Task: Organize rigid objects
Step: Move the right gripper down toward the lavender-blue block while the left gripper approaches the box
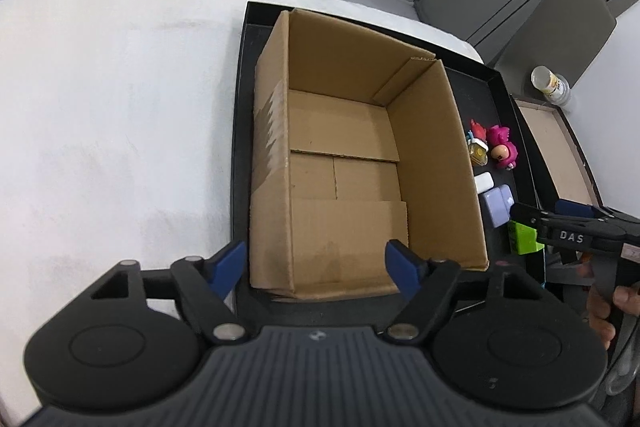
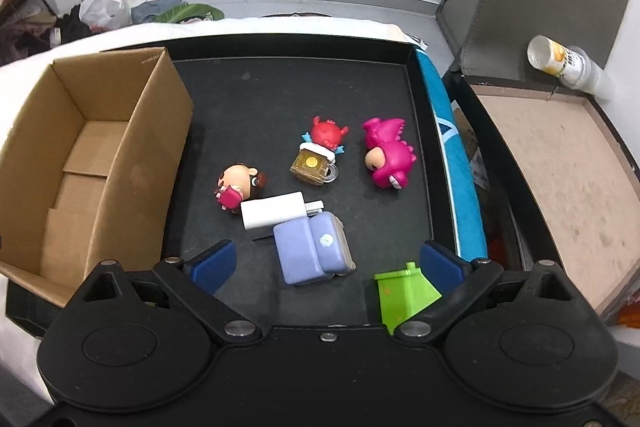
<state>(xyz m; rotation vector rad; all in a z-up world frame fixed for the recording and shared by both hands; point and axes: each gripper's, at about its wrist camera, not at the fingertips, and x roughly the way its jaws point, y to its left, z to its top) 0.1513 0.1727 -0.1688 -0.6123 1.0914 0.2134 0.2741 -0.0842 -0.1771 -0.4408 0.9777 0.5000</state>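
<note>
Hovering over the near end of the empty cardboard box (image 1: pixel 360 163), lower centre of the left wrist view: left gripper (image 1: pixel 316 269), fingers spread, nothing between them, one blue pad outside the box's left wall and the other over its floor, probably steadying or waiting at the drop-off spot. Sitting inside a black tray (image 2: pixel 288 83), with the box filling the tray's left side, likely so that toys travel only a short way.

Pointing down at the toys in the right wrist view: right gripper (image 2: pixel 328 261), jaws wide apart and gripping nothing. Lying between its pads at lower centre: lilac toy armchair (image 2: pixel 314 251), tipped over, seemingly the first pick. Resting just beside the right pad: green toy house (image 2: pixel 404 293). Touching the armchair's upper edge: white block (image 2: pixel 274 213). Lying further up the frame, well apart from the pads: small figure with a pink bag (image 2: pixel 236 187), red crab on a mug (image 2: pixel 318 155), pink dinosaur figure (image 2: pixel 388 155). Nothing boxed yet, so sorting judged as barely starting.
</note>
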